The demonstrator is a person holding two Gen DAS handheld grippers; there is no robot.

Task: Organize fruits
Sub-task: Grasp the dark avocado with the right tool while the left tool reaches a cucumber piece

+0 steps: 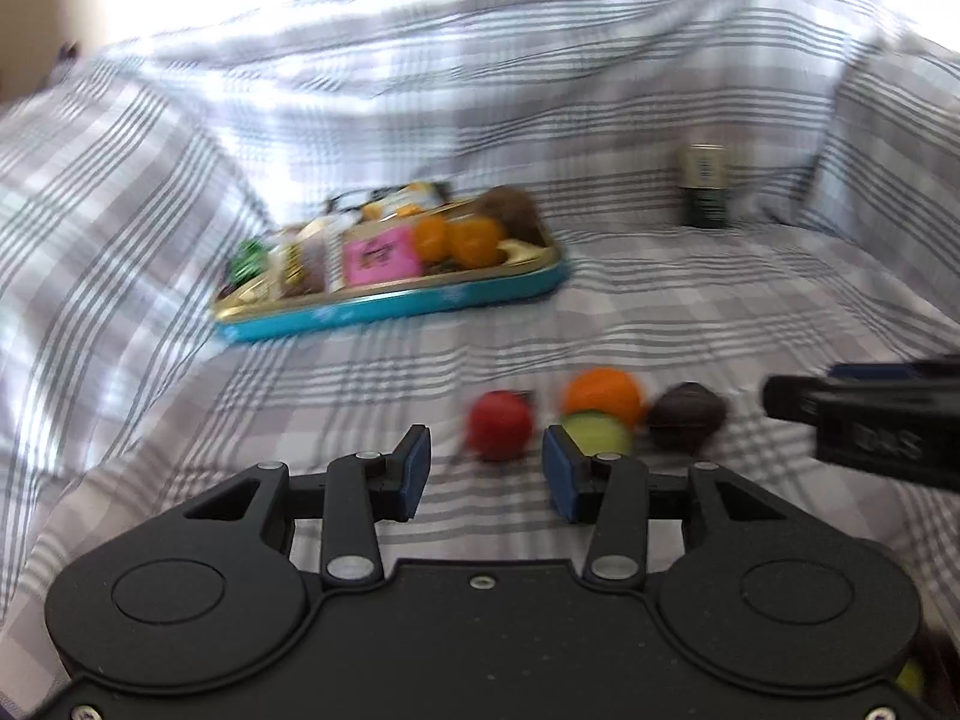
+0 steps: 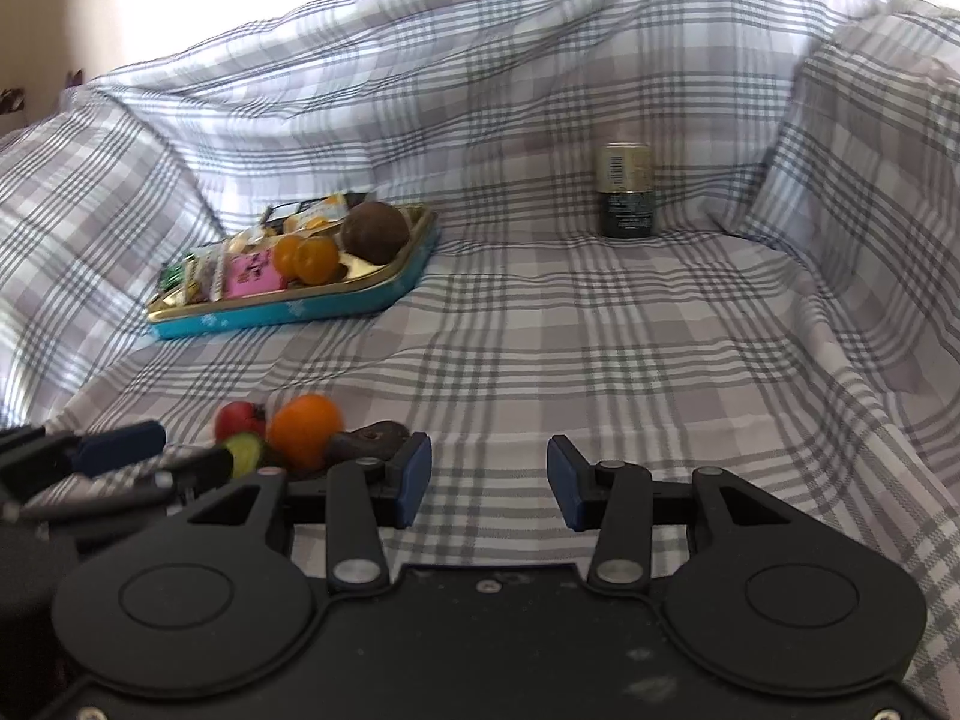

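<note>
Fruit cluster on plaid cloth (image 2: 600, 360), near foreground: red fruit (image 1: 500, 425), orange (image 1: 602, 396), green slice (image 1: 597, 435) leaning against the orange's front, dark brown fruit (image 1: 686, 417) on the far right of the group. All four close together, orange touching slice and brown piece; red one slightly apart. Left view is motion-blurred.

Left gripper (image 1: 486, 474) just short of the cluster, jaws wide apart, nothing between them; red fruit sits just ahead of the gap, slice just beyond the right blue pad. Right gripper (image 2: 489, 480) over bare cloth to the right of the fruit, jaws likewise spread wide and empty; its left finger lies just beside the brown piece in its own view.

Farther back, left of centre: teal tray (image 2: 288, 315) with gold rim, holding two small orange fruits (image 2: 312, 258), a round brown fruit (image 2: 375, 232), a pink packet (image 2: 255, 273) and assorted wrapped snacks.

Back right, well apart from the tray: upright can (image 2: 626, 191), pale top, dark lower half, against the draped cloth.
</note>
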